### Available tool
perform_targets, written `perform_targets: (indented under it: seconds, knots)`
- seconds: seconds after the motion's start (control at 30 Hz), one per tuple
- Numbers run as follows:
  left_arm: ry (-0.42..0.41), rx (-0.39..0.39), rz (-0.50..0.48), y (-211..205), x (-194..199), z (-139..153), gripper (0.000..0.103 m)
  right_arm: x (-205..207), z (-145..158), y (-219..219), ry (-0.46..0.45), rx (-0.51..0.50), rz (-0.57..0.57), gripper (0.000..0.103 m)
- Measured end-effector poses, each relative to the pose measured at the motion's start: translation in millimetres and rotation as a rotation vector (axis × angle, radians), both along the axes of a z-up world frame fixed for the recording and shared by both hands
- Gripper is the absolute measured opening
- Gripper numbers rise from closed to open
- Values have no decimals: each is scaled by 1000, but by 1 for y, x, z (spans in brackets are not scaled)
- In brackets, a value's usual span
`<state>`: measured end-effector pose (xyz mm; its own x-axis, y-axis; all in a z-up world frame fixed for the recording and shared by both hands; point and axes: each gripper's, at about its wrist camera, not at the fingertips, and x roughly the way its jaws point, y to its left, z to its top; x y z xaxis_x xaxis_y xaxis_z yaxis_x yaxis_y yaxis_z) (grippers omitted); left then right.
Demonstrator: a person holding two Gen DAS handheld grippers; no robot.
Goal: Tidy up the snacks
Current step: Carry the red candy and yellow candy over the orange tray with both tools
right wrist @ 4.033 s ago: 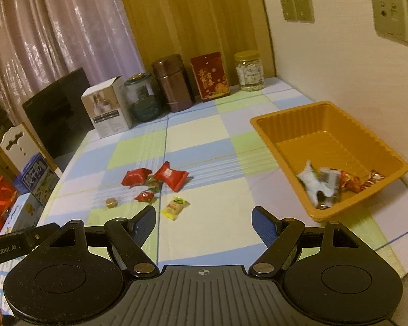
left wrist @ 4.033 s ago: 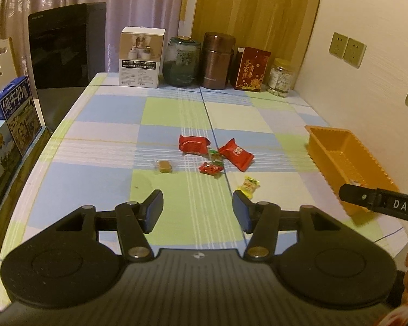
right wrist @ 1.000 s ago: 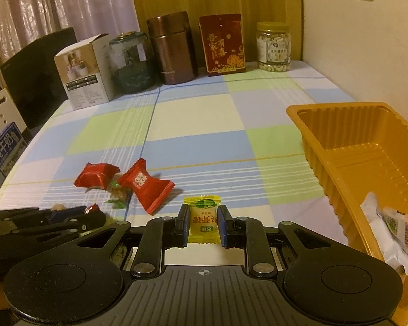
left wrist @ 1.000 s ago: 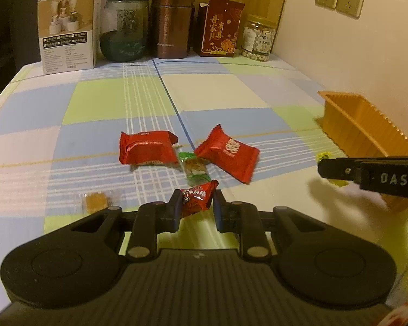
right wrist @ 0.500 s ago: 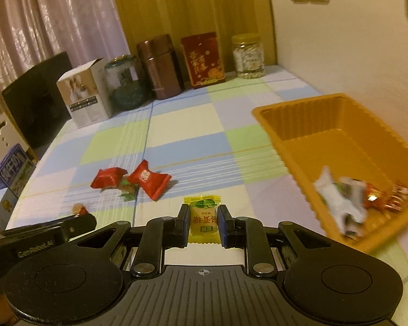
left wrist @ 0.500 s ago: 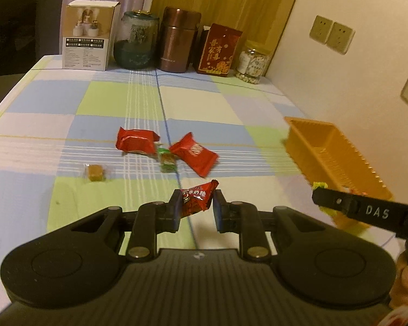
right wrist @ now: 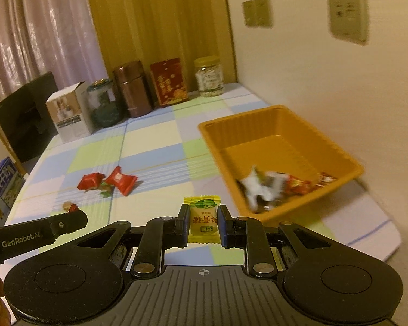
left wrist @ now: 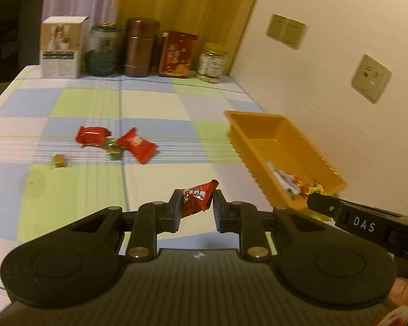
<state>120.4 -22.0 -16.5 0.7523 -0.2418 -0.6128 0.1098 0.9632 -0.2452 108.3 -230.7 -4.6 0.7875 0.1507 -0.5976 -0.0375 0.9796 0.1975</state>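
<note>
The left gripper (left wrist: 195, 203) had its fingers closed on a small red candy (left wrist: 197, 198), held above the tabletop (left wrist: 163, 103). The right gripper (right wrist: 203, 221) pinched a yellow candy (right wrist: 204, 222) the same way. The orange tray (right wrist: 280, 138) lay ahead and to the right of both, nearer the right gripper. Four snacks lay loose on the tabletop, well left of the tray.

Glossy plastic orange tray (right wrist: 348, 160); checked cloth tablecloth (right wrist: 155, 141); shiny foil red candy (left wrist: 195, 197).
</note>
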Motion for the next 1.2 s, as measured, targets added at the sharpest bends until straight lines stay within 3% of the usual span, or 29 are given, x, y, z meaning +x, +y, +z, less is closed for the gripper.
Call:
perform_targets:
  seconds: [0.67,1.2]
  knots:
    - [-31,32,-170,-89,0,23,21,-27,8,-85,-18,13,-141,22]
    - [-4,45,-250,-146,58,11,21,23,16,-124,-34,37,-151,22]
